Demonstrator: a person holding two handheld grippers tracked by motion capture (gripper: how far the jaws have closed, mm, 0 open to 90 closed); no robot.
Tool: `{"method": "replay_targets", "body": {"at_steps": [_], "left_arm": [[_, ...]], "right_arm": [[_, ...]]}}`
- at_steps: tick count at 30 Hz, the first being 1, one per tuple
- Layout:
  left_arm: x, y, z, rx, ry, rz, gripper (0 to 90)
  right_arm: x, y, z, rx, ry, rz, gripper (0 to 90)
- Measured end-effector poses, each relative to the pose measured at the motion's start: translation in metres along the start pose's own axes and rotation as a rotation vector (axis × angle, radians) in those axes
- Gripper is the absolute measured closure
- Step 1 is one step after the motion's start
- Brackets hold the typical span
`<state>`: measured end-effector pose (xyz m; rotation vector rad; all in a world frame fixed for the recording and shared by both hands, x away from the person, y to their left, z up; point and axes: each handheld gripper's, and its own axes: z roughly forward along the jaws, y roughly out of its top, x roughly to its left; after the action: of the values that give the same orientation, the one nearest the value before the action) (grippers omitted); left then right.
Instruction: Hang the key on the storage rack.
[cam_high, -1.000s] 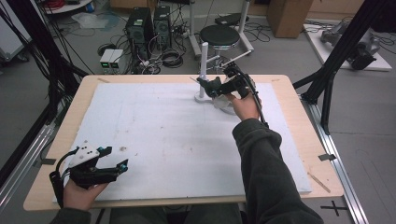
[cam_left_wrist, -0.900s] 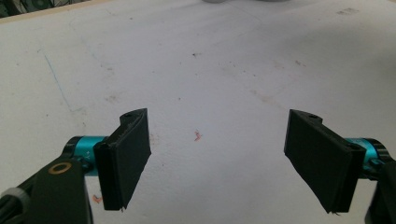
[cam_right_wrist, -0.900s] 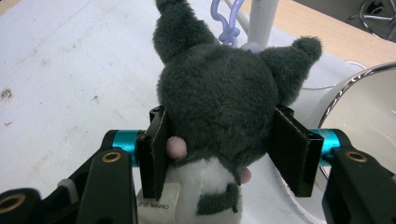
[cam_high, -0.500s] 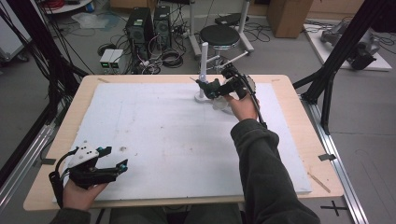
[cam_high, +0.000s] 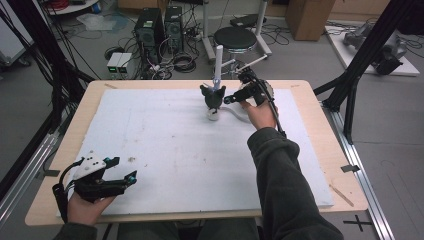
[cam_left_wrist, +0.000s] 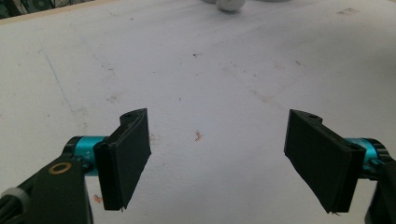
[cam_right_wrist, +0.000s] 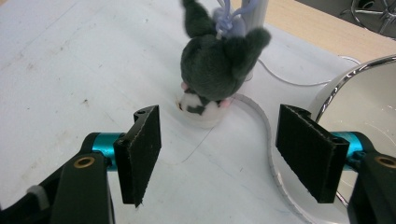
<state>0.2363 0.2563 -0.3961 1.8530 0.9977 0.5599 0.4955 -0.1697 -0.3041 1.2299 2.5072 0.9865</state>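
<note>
A dark grey plush toy (cam_right_wrist: 215, 63) with a white face hangs by a lavender string against a white upright post (cam_right_wrist: 258, 10) at the far middle of the board. In the high view the plush toy (cam_high: 212, 96) hangs at the post (cam_high: 218, 60). My right gripper (cam_right_wrist: 219, 156) is open, its jaws a short way in front of the toy and not touching it. In the high view the right gripper (cam_high: 229, 98) sits just right of the toy. Near the front left corner, my left gripper (cam_high: 125, 168) rests open. The left gripper (cam_left_wrist: 224, 158) has only bare board between its jaws.
A white foam board (cam_high: 165, 150) covers the wooden table (cam_high: 325, 150). A shiny metal bowl (cam_right_wrist: 369, 107) stands right of the toy, beside my right jaw, with a thin white cable (cam_right_wrist: 285, 80) behind it. Beyond the table are a stool (cam_high: 235, 36) and computer towers (cam_high: 160, 22).
The right gripper has drawn back slightly to the right, and the plush toy now hangs apart from its jaws. The left gripper has stayed in place.
</note>
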Motion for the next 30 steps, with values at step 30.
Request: {"method": "replay_targets", "body": {"at_steps": [30], "left_arm": [[-0.001, 0.001, 0.001, 0.001, -0.005, 0.001, 23.0]], "right_arm": [[-0.013, -0.031, -0.012, -0.107, 0.028, 0.037, 22.8]]}}
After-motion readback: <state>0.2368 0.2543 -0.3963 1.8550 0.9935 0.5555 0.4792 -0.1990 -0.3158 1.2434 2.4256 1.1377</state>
